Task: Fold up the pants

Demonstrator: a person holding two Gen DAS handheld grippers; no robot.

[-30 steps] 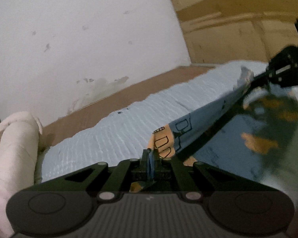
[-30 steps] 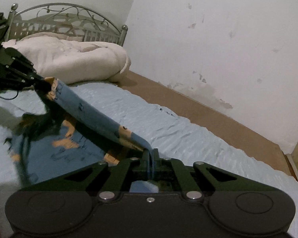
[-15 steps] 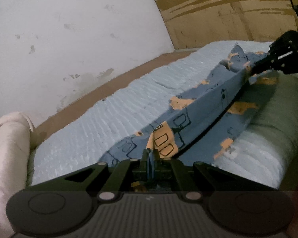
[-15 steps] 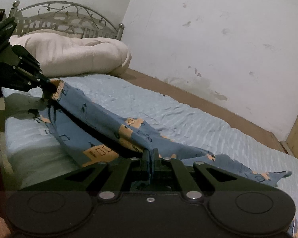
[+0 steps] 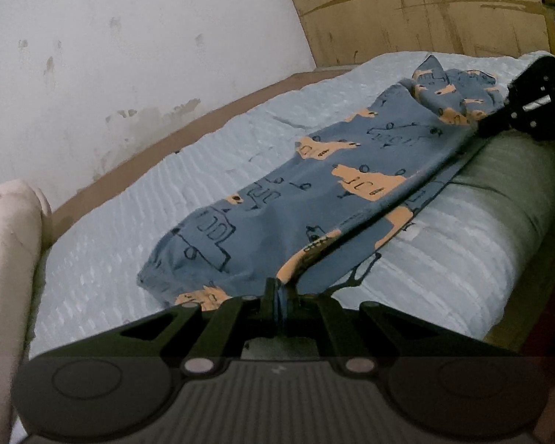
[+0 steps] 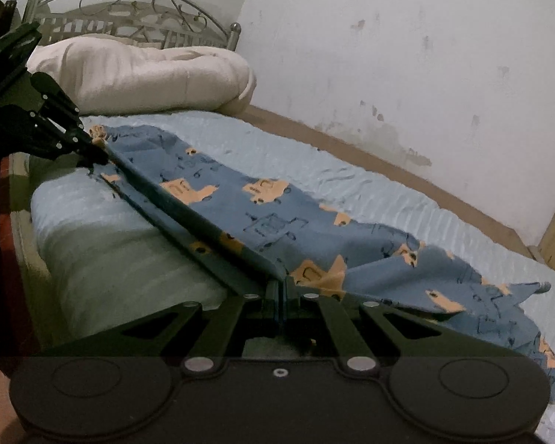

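The blue pants [image 5: 314,192] with orange vehicle prints lie stretched along the near side of the bed, mostly resting on the light blue sheet [image 5: 203,170]. My left gripper [image 5: 279,288] is shut on one end of the near edge. My right gripper [image 6: 280,288] is shut on the other end; the pants [image 6: 277,222] spread away from it. Each gripper shows in the other's view: the right gripper [image 5: 499,122] at the far right, the left gripper [image 6: 88,151] at the far left. The edge between them is taut.
A cream pillow or duvet [image 6: 148,74] lies at the head of the bed under a metal headboard [image 6: 129,11]. A stained white wall [image 6: 407,55] runs along the far side. A wooden panel [image 5: 425,11] stands past the foot. The bed's near edge [image 6: 92,259] drops off.
Both grippers have come down and toward the near edge. The pants, held up in the air a second ago, now lie spread on the sheet.
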